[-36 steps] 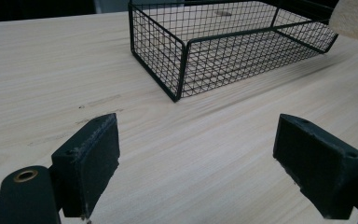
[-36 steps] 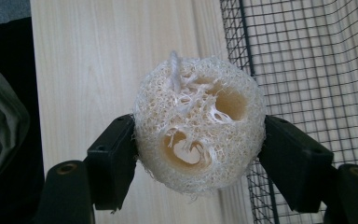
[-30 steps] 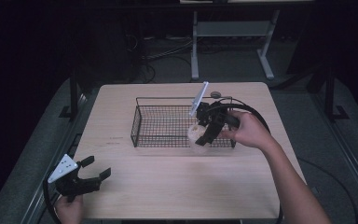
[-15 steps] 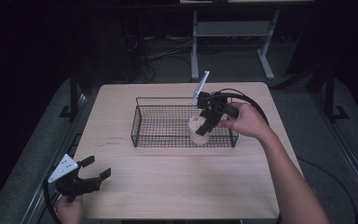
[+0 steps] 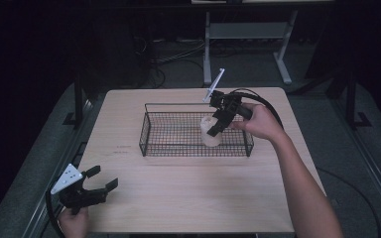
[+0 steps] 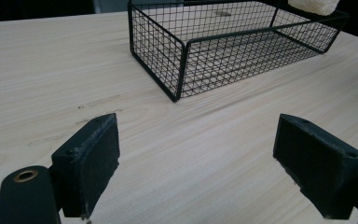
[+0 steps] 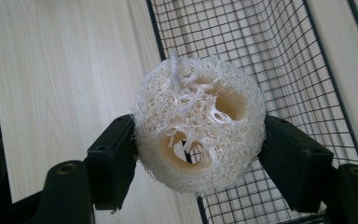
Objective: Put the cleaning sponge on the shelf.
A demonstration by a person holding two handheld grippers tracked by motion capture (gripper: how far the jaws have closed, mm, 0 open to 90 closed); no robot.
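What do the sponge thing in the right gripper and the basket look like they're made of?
Loofah sponge: likely dried natural loofah, off-white and matte, a coarse web of fibres with hollow channels. Wire basket: apparently metal wire with a black coating, a fine mesh on thicker rim rods.

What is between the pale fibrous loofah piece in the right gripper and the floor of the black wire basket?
Nothing visible: the pale fibrous loofah piece hangs at the near wall of the black wire basket, whose floor looks bare.
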